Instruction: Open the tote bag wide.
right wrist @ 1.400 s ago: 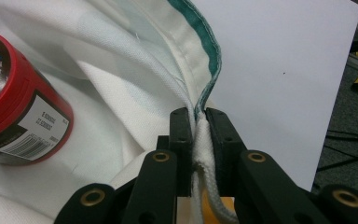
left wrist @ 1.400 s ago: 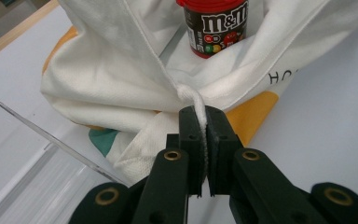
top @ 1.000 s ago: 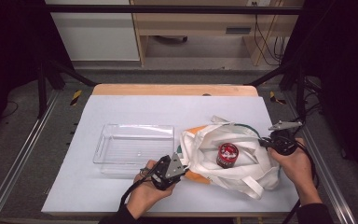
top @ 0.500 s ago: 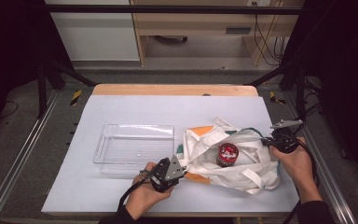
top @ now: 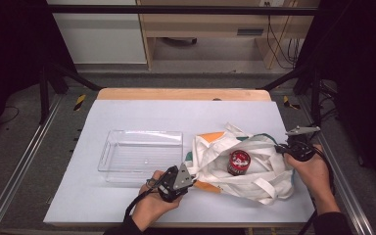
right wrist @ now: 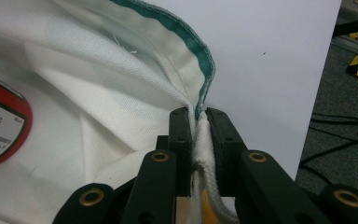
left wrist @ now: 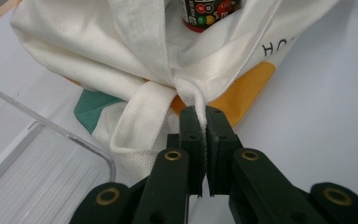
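White canvas of the tote bag [top: 245,166] is lying flatter on the counter [top: 142,112] than a second ago, its mouth sagging around the red jar [top: 238,162], as the left hand-held gripper [top: 190,175] is pinching one rim and the right hand-held gripper [top: 280,149], jaws just easing slightly, is gripping the other.

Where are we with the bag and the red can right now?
Done: both grippers have the tote bag pinched at opposite rim edges, left gripper and right gripper, whose jaws just eased slightly. In hand: mouth held open, red can inside. Left: likely getting the can out; the clear tray holds nothing.
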Demonstrator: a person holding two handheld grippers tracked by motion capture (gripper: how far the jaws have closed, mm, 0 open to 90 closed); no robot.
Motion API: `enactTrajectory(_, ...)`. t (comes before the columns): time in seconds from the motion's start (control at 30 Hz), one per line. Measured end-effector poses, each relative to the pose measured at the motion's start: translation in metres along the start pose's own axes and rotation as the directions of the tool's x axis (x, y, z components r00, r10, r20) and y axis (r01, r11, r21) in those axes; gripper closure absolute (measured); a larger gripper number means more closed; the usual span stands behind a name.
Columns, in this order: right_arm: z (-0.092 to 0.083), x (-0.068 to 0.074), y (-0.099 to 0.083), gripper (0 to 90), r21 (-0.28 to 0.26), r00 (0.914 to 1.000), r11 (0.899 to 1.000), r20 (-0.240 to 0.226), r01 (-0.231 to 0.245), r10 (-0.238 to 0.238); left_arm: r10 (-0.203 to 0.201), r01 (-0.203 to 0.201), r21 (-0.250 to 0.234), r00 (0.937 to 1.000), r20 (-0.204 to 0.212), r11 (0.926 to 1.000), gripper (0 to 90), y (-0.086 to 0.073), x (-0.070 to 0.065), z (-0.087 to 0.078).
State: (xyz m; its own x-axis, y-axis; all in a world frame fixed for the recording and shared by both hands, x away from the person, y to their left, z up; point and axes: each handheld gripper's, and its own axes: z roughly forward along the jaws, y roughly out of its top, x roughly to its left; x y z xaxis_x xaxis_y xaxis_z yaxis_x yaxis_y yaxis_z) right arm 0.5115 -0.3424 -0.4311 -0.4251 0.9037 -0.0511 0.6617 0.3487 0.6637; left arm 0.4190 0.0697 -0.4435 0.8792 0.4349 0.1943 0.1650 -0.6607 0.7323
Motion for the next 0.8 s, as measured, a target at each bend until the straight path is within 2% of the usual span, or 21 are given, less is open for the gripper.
enactTrajectory(0.23,-0.015,0.004,-0.001,53.1,-0.068,0.9995,0.998,0.029,-0.007,0.009,-0.012,0.012,-0.023,0.9999,-0.009,0.9997,81.6,0.003,0.002,-0.001)
enactTrajectory(0.3,-0.022,0.005,-0.001,46.7,-0.096,0.9994,0.995,0.032,-0.012,0.015,-0.022,0.021,-0.038,0.9997,-0.011,0.999,76.2,0.005,0.002,-0.003)
enactTrajectory(0.43,-0.039,0.011,-0.002,37.5,-0.15,0.9998,0.989,0.019,0.001,0.002,-0.025,0.022,-0.066,0.9988,-0.041,0.9976,61.6,0.012,0.002,-0.006)
enactTrajectory(0.5,-0.048,0.016,-0.004,35.8,-0.181,0.9999,0.983,0.013,0.01,-0.007,-0.027,0.023,-0.079,0.9983,-0.051,0.9966,55.8,0.014,0.001,-0.009)
enactTrajectory(0.6,-0.061,0.028,-0.007,33.1,-0.205,0.9993,0.978,-0.009,0.034,-0.037,-0.028,0.024,-0.098,0.9986,-0.045,0.9949,52.0,0.019,0.0,-0.012)
enactTrajectory(0.67,-0.07,0.035,-0.01,31.7,-0.214,0.998,0.975,-0.018,0.055,-0.06,-0.024,0.019,-0.11,0.9988,-0.043,0.9938,49.2,0.024,-0.001,-0.014)
enactTrajectory(0.8,-0.083,0.051,-0.016,30.4,-0.232,0.9953,0.97,-0.053,0.066,-0.081,-0.021,0.015,-0.121,0.9987,-0.046,0.9925,43.1,0.037,0.001,-0.017)
